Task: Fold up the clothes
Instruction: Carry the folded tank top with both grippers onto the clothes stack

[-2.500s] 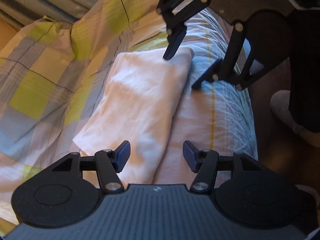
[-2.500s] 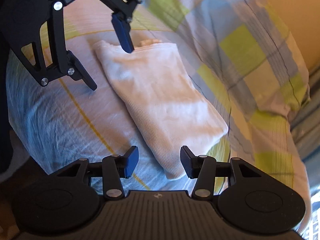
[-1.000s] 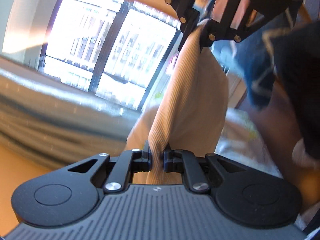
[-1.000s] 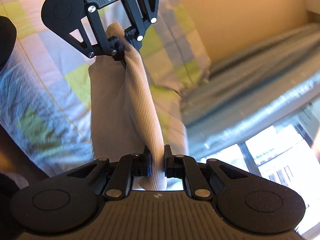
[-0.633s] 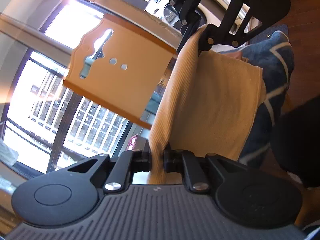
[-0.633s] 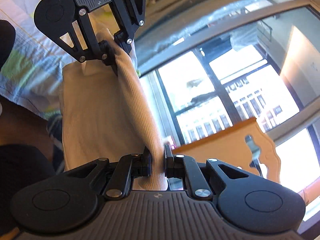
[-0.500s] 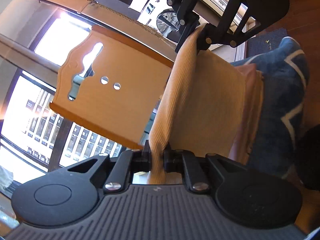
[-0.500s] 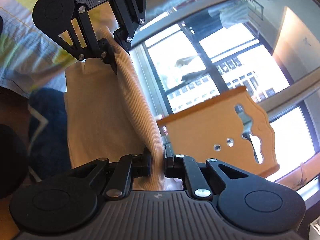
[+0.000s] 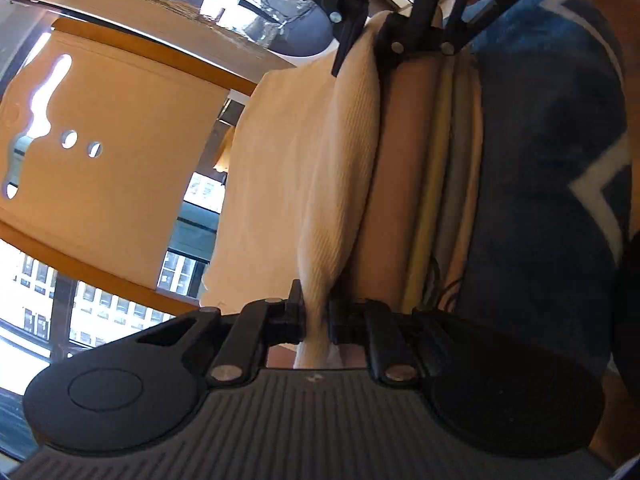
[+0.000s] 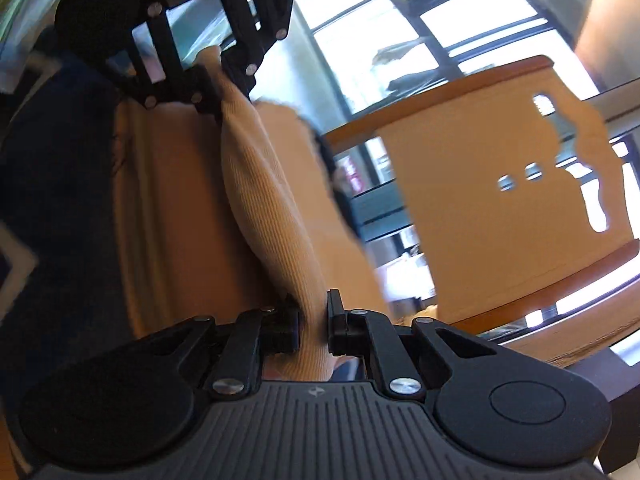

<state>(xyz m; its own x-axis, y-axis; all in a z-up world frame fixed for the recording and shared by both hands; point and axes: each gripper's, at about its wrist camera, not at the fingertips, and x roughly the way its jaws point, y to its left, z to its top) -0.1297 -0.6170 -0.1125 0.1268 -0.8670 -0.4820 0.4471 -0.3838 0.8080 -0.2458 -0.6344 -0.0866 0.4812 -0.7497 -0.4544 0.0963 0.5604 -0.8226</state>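
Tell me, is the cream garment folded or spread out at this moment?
Folded. The cream garment hangs doubled over, its rounded fold edge stretched between the left tongs and the right tongs, both shut on it.

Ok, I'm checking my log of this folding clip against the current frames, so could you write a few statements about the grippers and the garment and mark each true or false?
1. The left hand-held gripper is shut on the cream ribbed garment. True.
2. The right hand-held gripper is open and holds nothing. False: it is shut on the same garment.
3. The garment lies flat on the bed. False: it is stretched in the air between the two grippers.
4. A wooden board with cut-out holes shows in front of a bright window. True.
5. The cloth beside the garment is plain red. False: it is blue with pale lines.
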